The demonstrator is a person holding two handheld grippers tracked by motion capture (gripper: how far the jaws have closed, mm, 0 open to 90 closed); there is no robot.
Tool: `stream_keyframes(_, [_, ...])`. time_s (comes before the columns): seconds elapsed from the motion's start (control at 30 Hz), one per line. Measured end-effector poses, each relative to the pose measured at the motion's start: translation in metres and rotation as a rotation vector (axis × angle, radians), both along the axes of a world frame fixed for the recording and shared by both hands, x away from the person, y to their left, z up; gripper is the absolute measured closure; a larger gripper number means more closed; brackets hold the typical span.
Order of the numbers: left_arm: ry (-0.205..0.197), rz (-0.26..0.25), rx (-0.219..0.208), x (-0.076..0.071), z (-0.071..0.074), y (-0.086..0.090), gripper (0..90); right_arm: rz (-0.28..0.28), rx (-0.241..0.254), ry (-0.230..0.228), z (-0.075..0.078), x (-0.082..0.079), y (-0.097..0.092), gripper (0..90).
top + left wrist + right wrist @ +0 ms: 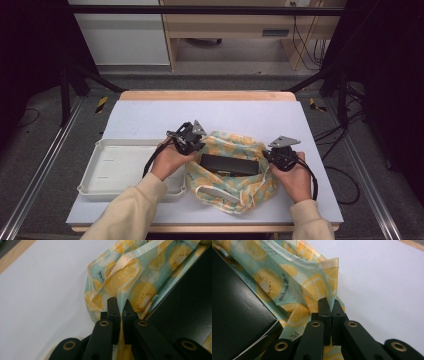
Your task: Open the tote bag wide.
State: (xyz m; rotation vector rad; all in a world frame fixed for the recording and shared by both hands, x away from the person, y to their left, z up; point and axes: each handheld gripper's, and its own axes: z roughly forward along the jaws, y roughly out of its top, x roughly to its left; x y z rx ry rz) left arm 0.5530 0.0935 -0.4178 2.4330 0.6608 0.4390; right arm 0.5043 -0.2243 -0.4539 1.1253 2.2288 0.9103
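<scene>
Pinching the fruit-print cloth bag (231, 170) at both ends, the two tools had it caught: the left tool (119, 307) was clamped on the rim fabric, the right tool (329, 305) on the opposite edge. Between them, a black box (229, 164) lay in the bag on the white surface (150, 117). Beside it, farther left, sat a white tray (120, 167).
</scene>
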Motion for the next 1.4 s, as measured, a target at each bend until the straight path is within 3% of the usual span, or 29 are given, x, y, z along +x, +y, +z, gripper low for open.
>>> stream_keyframes(0.23, [0.019,0.000,0.022,0.000,-0.005,0.001,88.8,0.005,-0.001,0.039,-0.010,0.013,-0.001,90.0])
stream_keyframes(0.4, [0.014,0.007,0.032,0.001,-0.006,0.004,89.0,0.006,-0.011,0.035,-0.010,0.022,0.002,90.0])
stream_keyframes(0.67, [0.043,-0.002,0.037,0.003,-0.011,0.005,88.8,0.003,-0.020,0.047,-0.014,0.024,0.004,88.7])
stream_keyframes(0.77, [0.050,-0.003,0.037,0.003,-0.011,0.006,88.2,-0.011,-0.017,0.046,-0.012,0.022,0.003,81.8])
stream_keyframes(0.9, [0.040,-0.005,0.026,0.001,-0.010,0.008,85.0,-0.038,-0.027,0.016,-0.003,0.015,0.002,62.4])
stream_keyframes(1.13, [-0.002,0.018,-0.049,-0.006,-0.003,0.013,67.0,-0.042,0.007,-0.045,0.018,-0.006,-0.004,45.3])
stream_keyframes(1.2, [-0.023,0.026,-0.068,-0.007,0.001,0.014,60.7,-0.044,0.014,-0.058,0.022,-0.011,-0.005,42.8])
stream_keyframes(1.27, [-0.028,0.031,-0.119,-0.009,0.006,0.017,56.0,-0.044,0.020,-0.062,0.026,-0.013,-0.005,40.5])
stream_keyframes(1.4, [-0.045,0.021,-0.167,-0.013,0.015,0.021,51.4,-0.040,0.025,-0.073,0.031,-0.017,-0.004,39.2])
